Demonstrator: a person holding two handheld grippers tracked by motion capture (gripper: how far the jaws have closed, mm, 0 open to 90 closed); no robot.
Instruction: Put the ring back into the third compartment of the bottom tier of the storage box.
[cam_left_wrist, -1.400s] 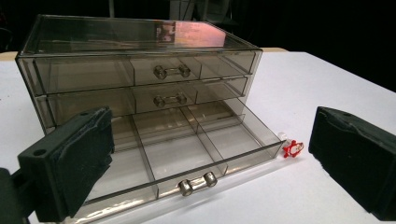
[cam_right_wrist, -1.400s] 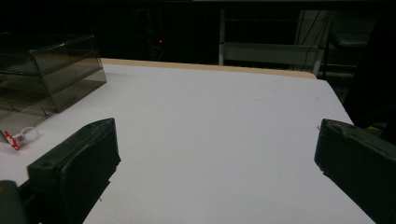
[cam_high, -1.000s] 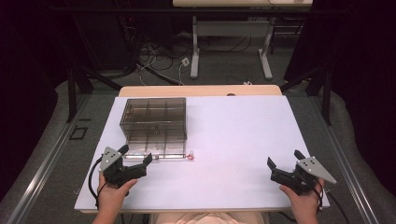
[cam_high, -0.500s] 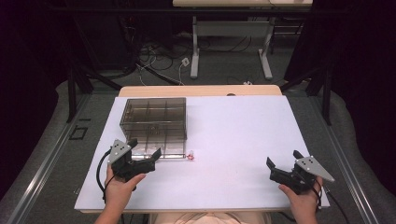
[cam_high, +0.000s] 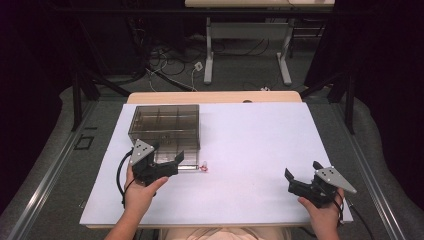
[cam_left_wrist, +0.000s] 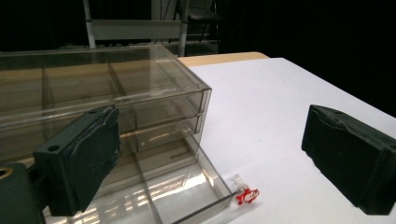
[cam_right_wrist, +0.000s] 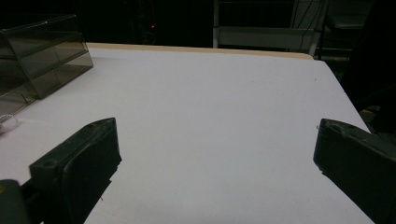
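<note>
A white table (cam_high: 260, 150) with a wooden far edge stands on grey floor (cam_high: 60, 150), and at 12 o'clock behind it is a white-legged desk (cam_high: 247, 37) with loose cables (cam_high: 167, 62) under it, the surrounding room being dark.

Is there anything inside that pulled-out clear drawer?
The open drawer looks empty, only dividers visible. The left gripper covers its left part. A small red piece lies outside.
</note>
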